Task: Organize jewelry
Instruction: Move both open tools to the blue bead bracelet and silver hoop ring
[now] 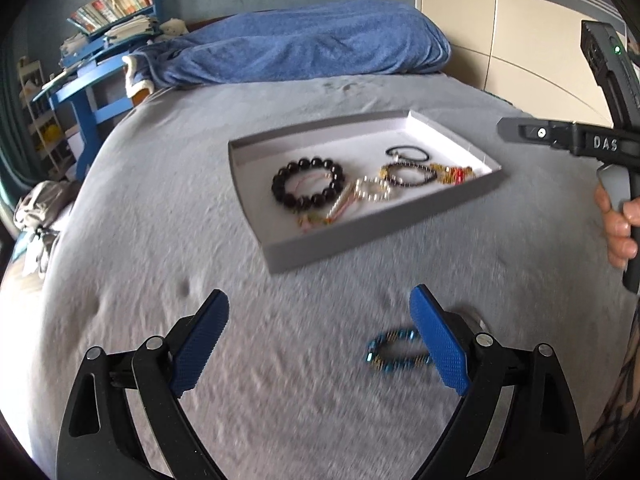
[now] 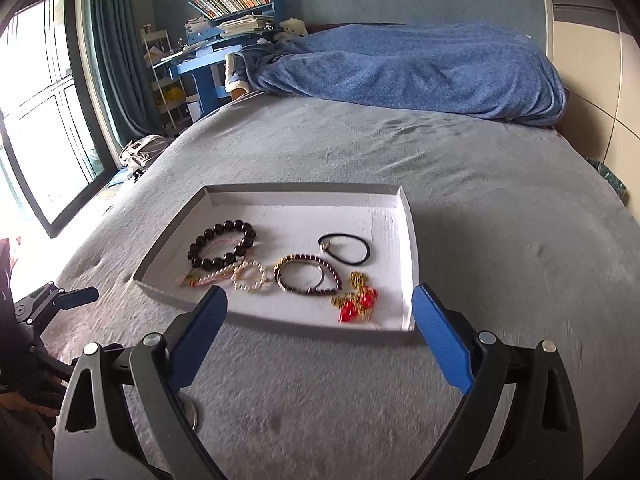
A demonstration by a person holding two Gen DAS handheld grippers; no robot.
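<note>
One tray [image 2: 408, 240], six jewelry pieces inside it, one blue bracelet [image 1: 394, 350] outside.

Blue bracelet [image 1: 396, 350] blurred, part hidden behind left gripper [image 1: 320, 320] finger.

Matt cardboard tray [image 2: 408, 240]; glossy black-bead bracelet [image 2: 222, 244]; fuzzy cloth bedcover [image 2: 480, 208]; blue bracelet [image 1: 396, 350] prob. metallic.

Bare grey bedspread [image 2: 500, 208] lay open from the tray's [image 2: 410, 240] three o'clock side to twelve. Bracelets crowded its six o'clock half; the far strip at twelve was free. A blue blanket [image 2: 420, 68] barred the bed's twelve o'clock end.
</note>
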